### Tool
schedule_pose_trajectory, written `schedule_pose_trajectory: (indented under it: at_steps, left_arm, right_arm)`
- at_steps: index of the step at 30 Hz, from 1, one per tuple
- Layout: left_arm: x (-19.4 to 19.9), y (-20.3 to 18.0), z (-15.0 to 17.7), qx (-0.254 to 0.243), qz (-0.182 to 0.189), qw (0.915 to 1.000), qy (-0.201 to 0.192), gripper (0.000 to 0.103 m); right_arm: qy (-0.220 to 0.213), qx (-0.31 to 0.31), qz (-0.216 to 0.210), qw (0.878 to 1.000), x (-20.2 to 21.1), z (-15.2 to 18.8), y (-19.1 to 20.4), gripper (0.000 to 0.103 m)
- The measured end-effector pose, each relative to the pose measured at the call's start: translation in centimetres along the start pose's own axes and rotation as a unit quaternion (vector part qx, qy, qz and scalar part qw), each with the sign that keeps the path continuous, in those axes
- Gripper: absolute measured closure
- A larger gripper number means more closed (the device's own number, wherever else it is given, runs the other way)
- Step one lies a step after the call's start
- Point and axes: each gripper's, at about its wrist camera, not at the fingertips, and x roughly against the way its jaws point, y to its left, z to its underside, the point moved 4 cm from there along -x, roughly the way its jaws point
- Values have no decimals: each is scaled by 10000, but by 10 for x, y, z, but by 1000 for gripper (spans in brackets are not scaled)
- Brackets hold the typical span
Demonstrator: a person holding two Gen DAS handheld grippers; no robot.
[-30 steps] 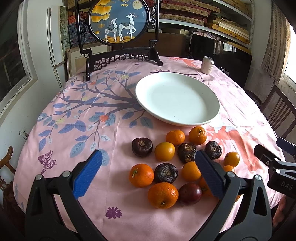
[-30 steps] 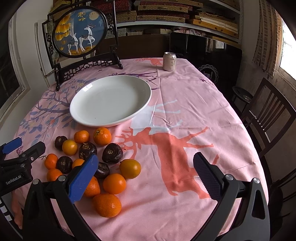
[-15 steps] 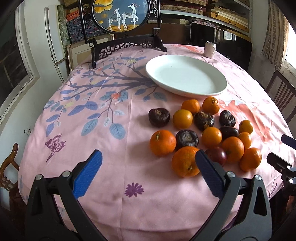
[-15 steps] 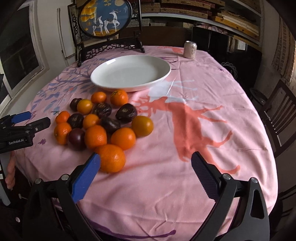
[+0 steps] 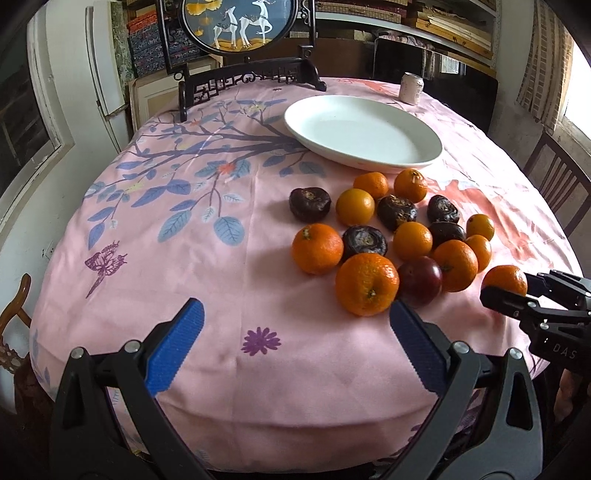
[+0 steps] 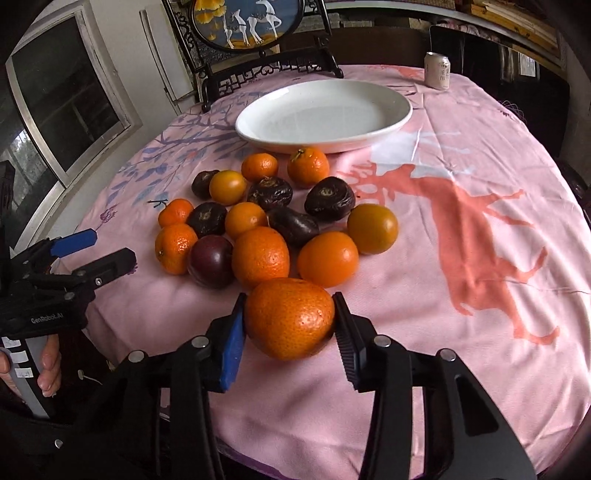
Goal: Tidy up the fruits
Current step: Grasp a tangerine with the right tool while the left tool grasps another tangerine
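Note:
A pile of oranges, small yellow-orange fruits and dark purple fruits [image 6: 258,218] lies on the pink tablecloth in front of an empty white plate [image 6: 332,147]. My right gripper [image 6: 289,299] is closing its jaws around the nearest big orange [image 6: 290,321], and both pads touch its sides. The left wrist view shows that orange [image 5: 504,278] at the pile's right edge between the right gripper's fingers [image 5: 513,302]. My left gripper [image 5: 295,308] stands open over bare cloth near the table's front edge, just short of a large orange [image 5: 365,284]. The plate [image 5: 369,162] sits behind the pile.
A drink can [image 6: 437,70] stands at the far side of the table. A framed round deer picture on a dark stand [image 5: 240,22] is at the back left. A wooden chair [image 5: 554,184] is off the right edge. A hand [image 6: 48,362] holds the left gripper.
The right gripper has sunk towards the pile and its jaws have gone from wide open to tight around the nearest orange. The left gripper has drawn back towards the table's front edge, still open.

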Motion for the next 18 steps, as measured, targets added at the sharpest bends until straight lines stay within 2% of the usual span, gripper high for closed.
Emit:
schedule_pose_trajectory:
  at_steps: [2, 4, 10, 11, 12, 15, 16, 18]
  left_arm:
    - [-4, -11, 3, -94, 152, 9998, 90, 2]
    - [-10, -18, 7, -185, 123, 9996, 185, 4]
    - [-46, -25, 12, -143, 68, 9983, 556, 18]
    - [-48, -27, 11, -133, 37, 9988, 479, 19]
    - [-49, -30, 9, -150, 39, 9990, 413, 23]
    - [-52, -38, 2, -185, 182, 9989, 398, 45]
    - [-53, -41, -1, -198, 268, 9987, 385, 58]
    - [-53, -44, -4, -158, 298, 9987, 373, 58]
  right_arm:
    - [-104, -35, 190, 9998, 10, 2, -7, 58]
    - [-152, -117, 300, 9994, 17, 5, -17, 58]
    - [-228, -324, 242, 9989, 25, 9, -33, 57]
    - [-236, -354, 241, 9988, 26, 9, -36, 57]
    - [-240, -388, 246, 9987, 26, 8, -37, 57]
    - [-218, -463, 227, 9984, 24, 8, -40, 57]
    - [-205, -465, 211, 9985, 24, 9, -39, 57]
    - [-189, -438, 183, 9987, 22, 8, -36, 57]
